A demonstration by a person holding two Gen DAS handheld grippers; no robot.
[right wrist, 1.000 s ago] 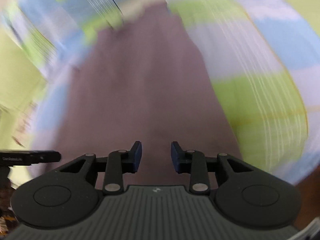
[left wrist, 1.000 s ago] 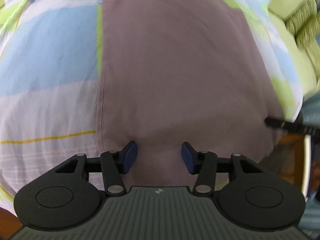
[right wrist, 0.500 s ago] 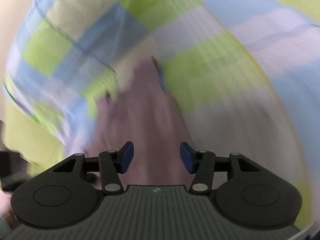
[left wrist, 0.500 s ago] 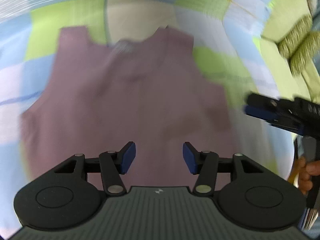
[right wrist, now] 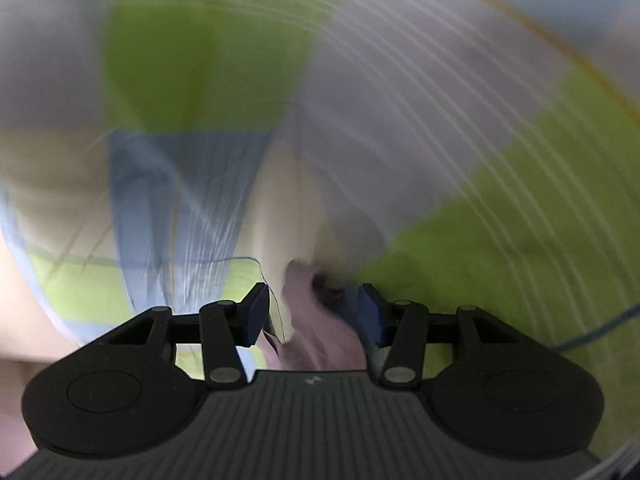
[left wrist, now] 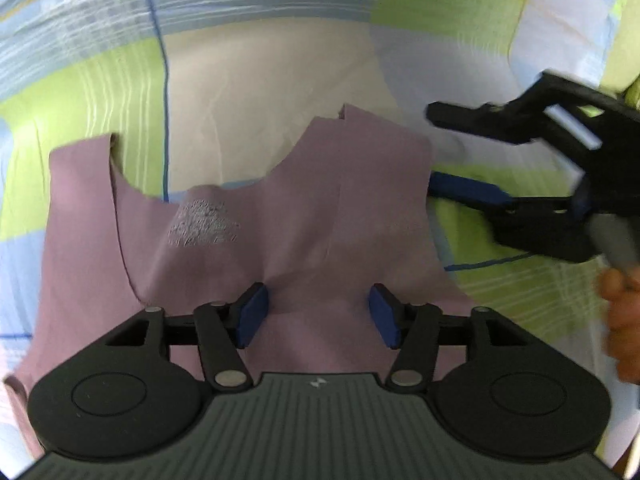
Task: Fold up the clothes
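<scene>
Across the whole left wrist view we saw the checked bedsheet (left wrist: 256, 92), green, blue and cream blocks, with the mauve sleeveless top (left wrist: 280, 240) lying flat on it from centre toward 6 o'clock. Neckline and shoulder straps pointed to 12 o'clock, hem out of view under the tool, so we judged its long axis ran 12 to 6. One strap tip sat at 1 o'clock, the other at 10. A pale print patch showed near the neckline.

We judged the fabric thin, light and limp: it would drape and slide, so best taken at a strap tip or side seam edge, not mid-panel.

Our left gripper (left wrist: 318, 314) hung over the chest area, jaws spreading wider, nothing pinched. Our right gripper (left wrist: 452, 156) came in at 3 o'clock beside the right strap, jaws closing; in its own blurred view mauve cloth sat between the pads (right wrist: 256, 312), grip not yet clear.
</scene>
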